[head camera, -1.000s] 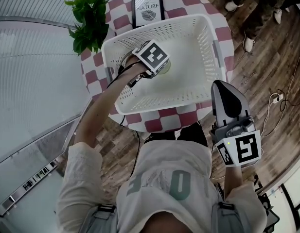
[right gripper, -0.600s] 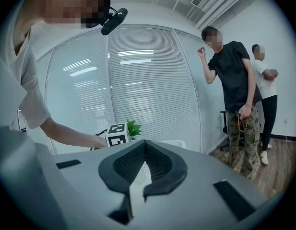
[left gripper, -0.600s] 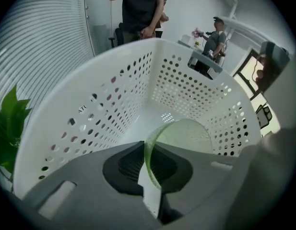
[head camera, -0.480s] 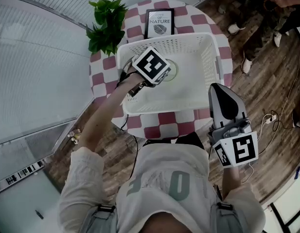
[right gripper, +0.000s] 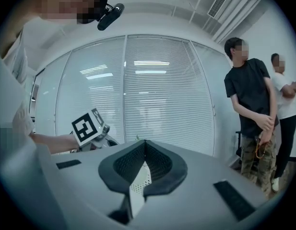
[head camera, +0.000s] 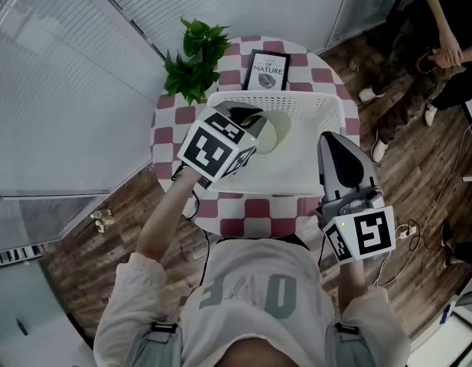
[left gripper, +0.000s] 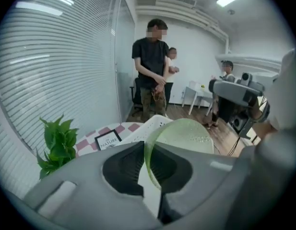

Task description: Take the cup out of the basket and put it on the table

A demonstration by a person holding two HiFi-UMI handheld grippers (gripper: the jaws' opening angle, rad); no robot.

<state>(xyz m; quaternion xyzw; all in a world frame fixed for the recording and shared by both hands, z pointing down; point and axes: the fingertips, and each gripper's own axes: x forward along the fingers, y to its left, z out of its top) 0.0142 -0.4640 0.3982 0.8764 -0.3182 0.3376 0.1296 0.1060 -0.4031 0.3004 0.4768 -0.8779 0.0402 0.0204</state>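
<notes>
A pale green translucent cup (head camera: 275,132) hangs above the white perforated basket (head camera: 320,102), tipped on its side. My left gripper (head camera: 247,117) is shut on the cup's rim. In the left gripper view the cup (left gripper: 186,138) has its wall pinched between the jaws of the left gripper (left gripper: 147,150), with the basket's edge (left gripper: 152,126) behind it. My right gripper (head camera: 331,140) is shut and empty, held over the basket's right side. The right gripper view shows the right gripper (right gripper: 144,147) with its jaws together and the left gripper's marker cube (right gripper: 88,126) at the left.
The basket stands on a round table (head camera: 167,136) with a red and white check cloth. A potted plant (head camera: 193,60) and a framed print (head camera: 268,71) stand at the table's far edge. People (head camera: 442,44) stand on the wooden floor at the far right. Blinds cover the glass wall on the left.
My left gripper has risen from the basket's floor with the cup in it, toward the camera. The right gripper has stayed beside the basket. The head view has swung toward the far side.
</notes>
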